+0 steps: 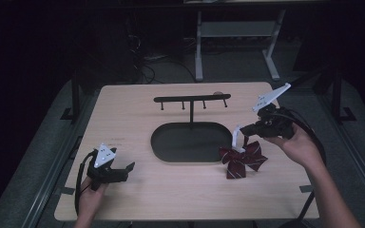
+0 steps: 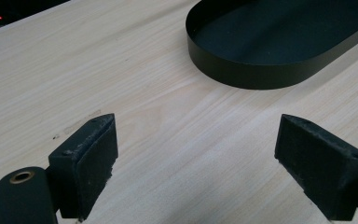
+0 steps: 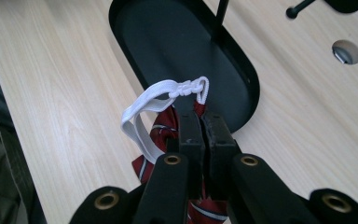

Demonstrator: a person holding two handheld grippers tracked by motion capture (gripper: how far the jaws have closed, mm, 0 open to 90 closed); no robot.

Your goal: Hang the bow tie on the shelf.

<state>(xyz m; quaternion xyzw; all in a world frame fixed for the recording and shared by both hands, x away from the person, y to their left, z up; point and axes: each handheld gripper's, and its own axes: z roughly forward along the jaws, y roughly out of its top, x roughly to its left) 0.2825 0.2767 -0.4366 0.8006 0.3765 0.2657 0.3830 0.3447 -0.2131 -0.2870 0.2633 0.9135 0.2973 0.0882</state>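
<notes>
At right of centre in the high view, the right tool [image 1: 243, 130] pinches the white strap [image 3: 145, 109] of the red bow tie [image 1: 243, 159], beside the black tray [image 1: 171, 152]. Behind stands a peg rack [image 1: 191, 99]. At lower left, the left tool [image 1: 126, 168] gapes empty over the worktop [image 1: 171, 199].

Each hand carries a black gripper: the left gripper [image 1: 123, 169] and the right gripper [image 1: 244, 130] both wear a pale grey three-cornered plate dotted with small dark marks on top. A black cable loops from each body. Seen close, the fingers [image 2: 91, 158] are blocky black pads with scuffed, dusty faces, mounted on rounded black links with brass-coloured rivets. Both forearms are bare, no sleeves
</notes>
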